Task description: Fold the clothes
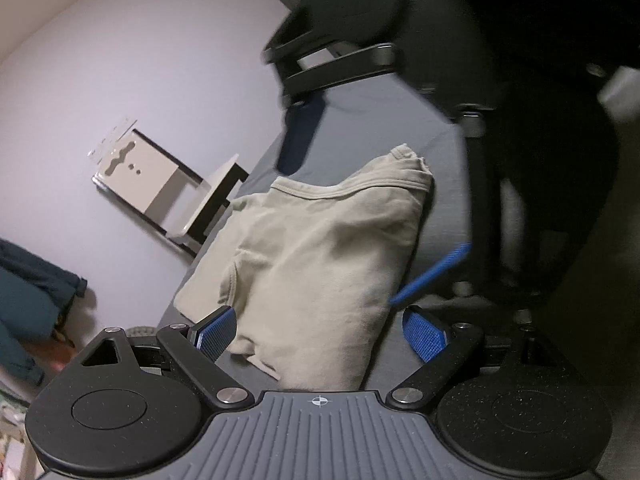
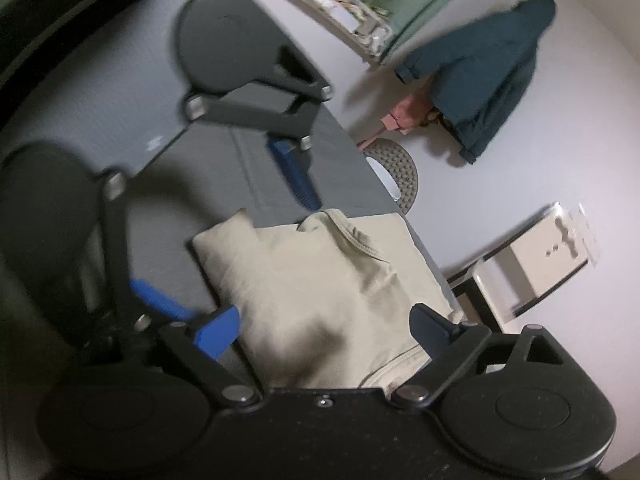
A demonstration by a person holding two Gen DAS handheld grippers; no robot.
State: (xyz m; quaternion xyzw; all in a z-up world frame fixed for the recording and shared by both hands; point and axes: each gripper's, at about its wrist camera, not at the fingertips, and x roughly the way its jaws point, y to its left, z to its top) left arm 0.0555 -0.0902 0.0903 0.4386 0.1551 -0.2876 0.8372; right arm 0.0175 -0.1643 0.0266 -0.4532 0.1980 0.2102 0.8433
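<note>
On the grey bed sheet, a beige shirt lies in a compact fold, collar far, between the wide-open, empty left gripper and right gripper; any further fold wants hems aligned and creases flattened.

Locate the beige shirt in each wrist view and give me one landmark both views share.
Left wrist view: the beige shirt lies folded at centre on the grey surface, running down between the open left gripper fingers.
Right wrist view: the beige shirt fills lower centre, reaching between the open right gripper fingers.
Shared landmark: the white stool with a black frame against the wall.
</note>
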